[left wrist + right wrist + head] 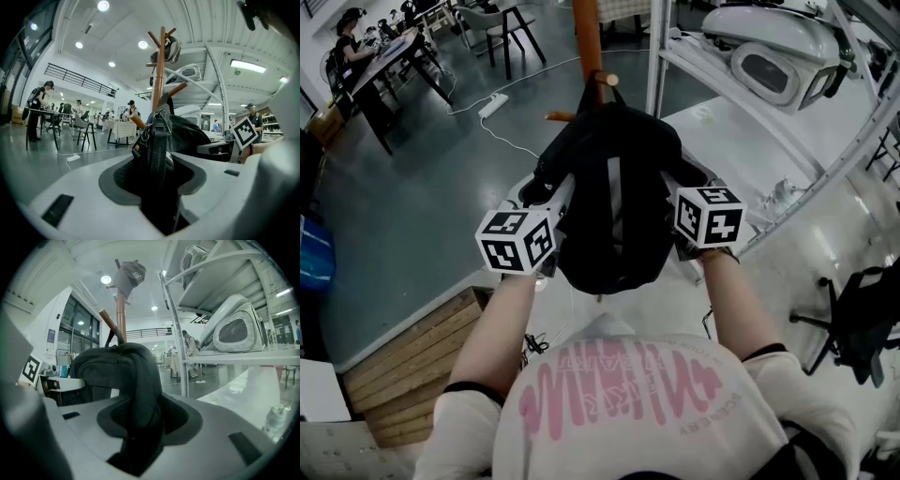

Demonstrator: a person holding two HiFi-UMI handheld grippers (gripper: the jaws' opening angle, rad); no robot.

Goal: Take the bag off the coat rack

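Observation:
A black bag [614,202] hangs from a peg [602,81] of the wooden coat rack [586,37], with its top loop over the peg. My left gripper [548,192] holds the bag's left side. In the left gripper view a webbing strap of the bag [159,145] fills the gap between the jaws of the left gripper [157,173]. My right gripper [689,178] is at the bag's right side. In the right gripper view the right gripper [140,427] is shut on a fold of the bag's fabric [126,376]. The rack's pole [122,315] rises behind the bag.
A white metal shelf frame [741,103] with a white case [769,56] stands close on the right. A wooden platform [412,366] lies lower left, a black office chair [853,319] at the right. A grey cap [129,275] tops the rack. A power strip [492,103] and its cable lie on the floor behind.

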